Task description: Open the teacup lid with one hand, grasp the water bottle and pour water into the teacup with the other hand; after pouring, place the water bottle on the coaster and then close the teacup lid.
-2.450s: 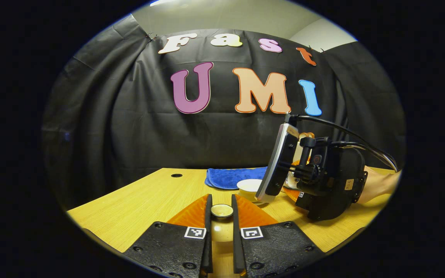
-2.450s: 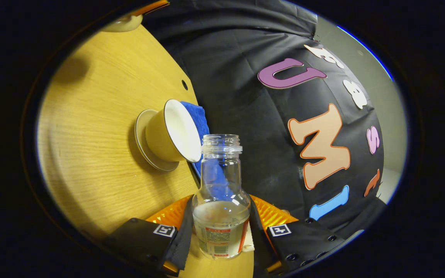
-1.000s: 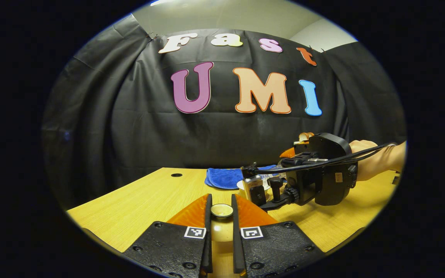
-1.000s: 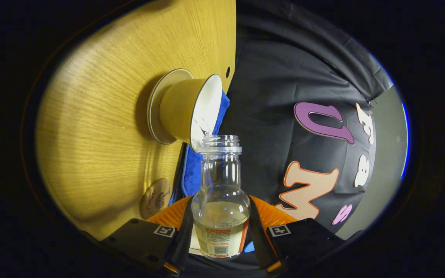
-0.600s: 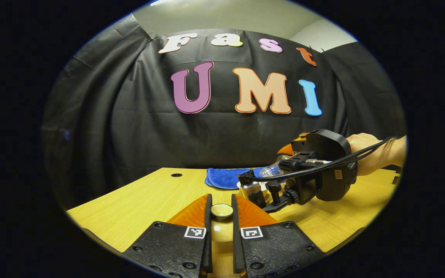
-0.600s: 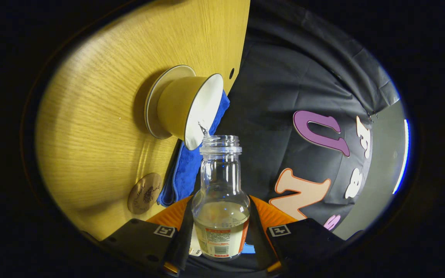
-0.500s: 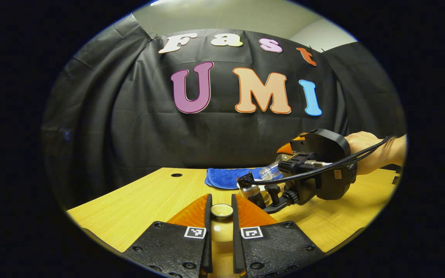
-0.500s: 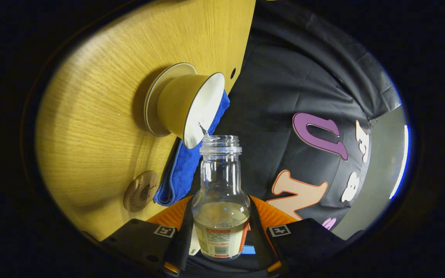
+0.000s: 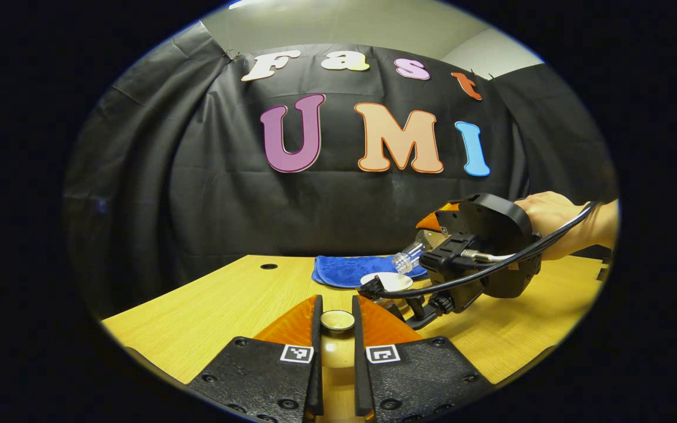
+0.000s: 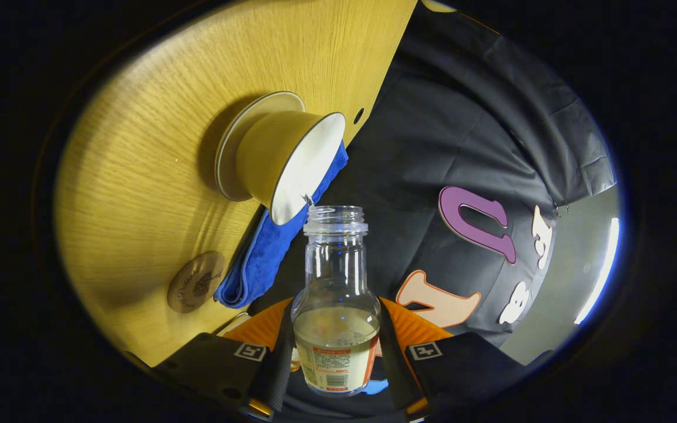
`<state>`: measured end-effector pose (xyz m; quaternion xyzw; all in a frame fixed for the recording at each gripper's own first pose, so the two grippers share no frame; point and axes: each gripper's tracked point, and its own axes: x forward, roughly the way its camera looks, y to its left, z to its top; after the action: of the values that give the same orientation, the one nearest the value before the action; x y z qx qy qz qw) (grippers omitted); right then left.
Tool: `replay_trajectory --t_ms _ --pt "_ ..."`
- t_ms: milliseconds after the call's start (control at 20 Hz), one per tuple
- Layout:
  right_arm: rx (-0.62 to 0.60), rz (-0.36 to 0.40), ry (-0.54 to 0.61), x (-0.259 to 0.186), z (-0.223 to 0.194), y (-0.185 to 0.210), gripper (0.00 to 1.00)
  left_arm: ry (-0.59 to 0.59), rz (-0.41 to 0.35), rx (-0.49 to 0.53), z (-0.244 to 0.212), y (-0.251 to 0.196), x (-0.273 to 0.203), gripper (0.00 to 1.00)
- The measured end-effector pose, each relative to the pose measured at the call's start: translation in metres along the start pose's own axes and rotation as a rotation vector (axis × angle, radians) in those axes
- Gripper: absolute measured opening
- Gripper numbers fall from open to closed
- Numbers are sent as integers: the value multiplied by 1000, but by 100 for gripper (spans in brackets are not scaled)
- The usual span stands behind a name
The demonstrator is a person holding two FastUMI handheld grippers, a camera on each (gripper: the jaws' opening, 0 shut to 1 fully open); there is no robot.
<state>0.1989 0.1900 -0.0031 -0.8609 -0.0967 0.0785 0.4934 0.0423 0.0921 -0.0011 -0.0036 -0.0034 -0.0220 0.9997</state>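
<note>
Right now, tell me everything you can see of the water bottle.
The water bottle is clear, glass or plastic, with a round body, a narrow neck, a threaded uncapped mouth and a label low on its body. Both fingers of the right tool press on its body. It is tipped, its mouth at the rim of the open teacup, a thin trickle running in. Some liquid remains inside.
</note>
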Motion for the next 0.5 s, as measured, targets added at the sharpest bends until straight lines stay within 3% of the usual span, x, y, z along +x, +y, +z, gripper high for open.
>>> replay_trajectory --t_ms 500 --pt "-8 9 -9 2 -1 -2 71 1 2 0 -1 -1 1 18"
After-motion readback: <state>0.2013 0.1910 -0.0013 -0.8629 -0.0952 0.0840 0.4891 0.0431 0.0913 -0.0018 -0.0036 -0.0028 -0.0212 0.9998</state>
